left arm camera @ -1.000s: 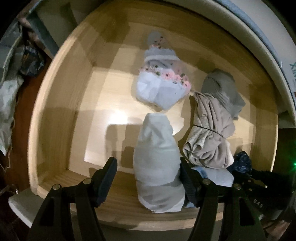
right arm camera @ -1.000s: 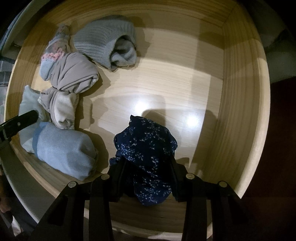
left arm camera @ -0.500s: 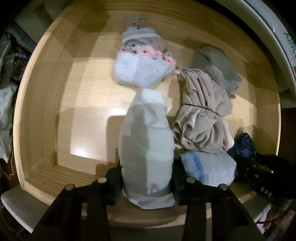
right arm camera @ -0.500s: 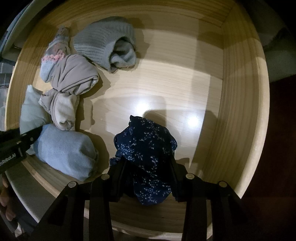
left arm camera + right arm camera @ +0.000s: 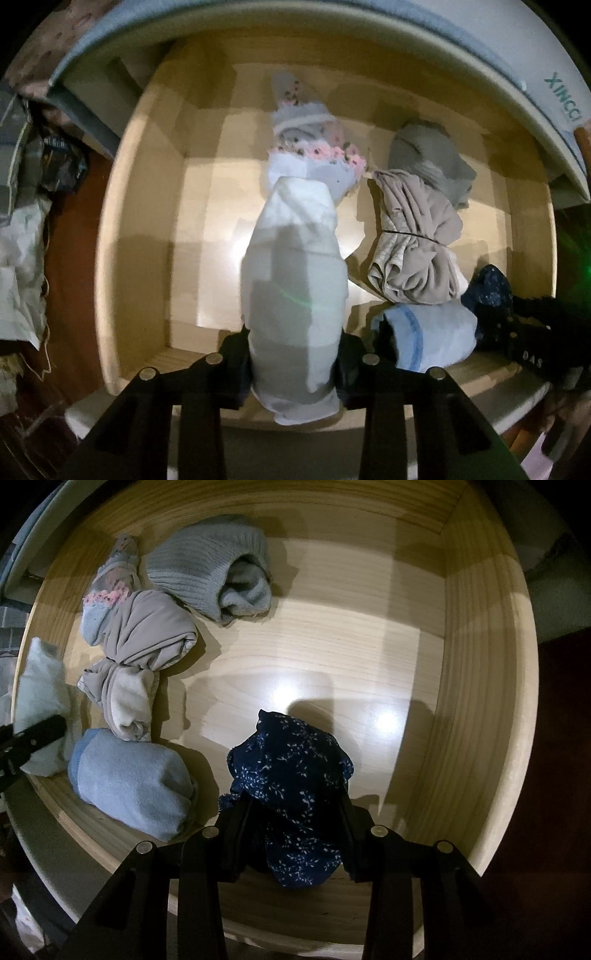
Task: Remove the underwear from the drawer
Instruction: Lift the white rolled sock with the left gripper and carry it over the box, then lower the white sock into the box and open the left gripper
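1. The left hand-held gripper [image 5: 293, 363] points straight down into the wooden drawer [image 5: 140, 229]; its jaws are closing on a pale rolled underwear bundle [image 5: 293, 280] between the pads.
2. That bundle's long axis runs from the jaws towards the drawer's far wall.
3. The right hand-held gripper [image 5: 291, 843] is clenched on the navy floral underwear [image 5: 291, 771], near the drawer's near wall.
4. A beige bundle [image 5: 136, 657] and a light blue roll [image 5: 129, 786] lie to its left.
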Available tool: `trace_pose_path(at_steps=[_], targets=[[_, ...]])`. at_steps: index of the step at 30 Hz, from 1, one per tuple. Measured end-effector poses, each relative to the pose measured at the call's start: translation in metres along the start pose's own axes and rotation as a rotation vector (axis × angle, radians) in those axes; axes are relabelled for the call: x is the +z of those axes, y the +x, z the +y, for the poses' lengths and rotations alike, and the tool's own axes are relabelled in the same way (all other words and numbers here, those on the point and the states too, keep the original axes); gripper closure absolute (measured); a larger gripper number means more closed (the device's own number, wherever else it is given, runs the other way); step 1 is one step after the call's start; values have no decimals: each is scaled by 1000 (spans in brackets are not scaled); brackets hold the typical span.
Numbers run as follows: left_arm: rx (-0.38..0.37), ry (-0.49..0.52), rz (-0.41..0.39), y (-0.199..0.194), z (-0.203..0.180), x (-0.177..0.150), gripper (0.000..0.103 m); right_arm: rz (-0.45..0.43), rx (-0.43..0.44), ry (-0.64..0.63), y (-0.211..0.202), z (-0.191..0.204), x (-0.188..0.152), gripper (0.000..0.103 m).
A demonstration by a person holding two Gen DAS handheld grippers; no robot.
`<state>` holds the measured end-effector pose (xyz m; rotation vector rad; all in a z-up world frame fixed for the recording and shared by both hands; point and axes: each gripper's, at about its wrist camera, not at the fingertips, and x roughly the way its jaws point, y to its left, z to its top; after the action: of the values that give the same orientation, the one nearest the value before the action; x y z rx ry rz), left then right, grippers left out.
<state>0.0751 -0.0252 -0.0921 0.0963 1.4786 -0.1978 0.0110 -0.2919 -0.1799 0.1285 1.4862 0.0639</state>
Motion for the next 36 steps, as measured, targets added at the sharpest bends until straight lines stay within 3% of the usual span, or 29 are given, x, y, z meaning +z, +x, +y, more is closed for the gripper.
trace_pose_path(at_steps=[6,11,22,29,36], targets=[[69,92,-123,-33,-11,-4,69,0,0,1,0,0,0,67],[140,203,-314,-83,-13,-9,69,1,0,-2,0,-1,1,67],[63,299,-651,-212,-15,-6,69,0,1,-1,1,-1,1,67],[48,260,-759,-263,-6,34,69,-2,4,0,2,0,1,67],[33,234,-750,-271,-8,93,69,-8,23,13,3,-6,3,68]])
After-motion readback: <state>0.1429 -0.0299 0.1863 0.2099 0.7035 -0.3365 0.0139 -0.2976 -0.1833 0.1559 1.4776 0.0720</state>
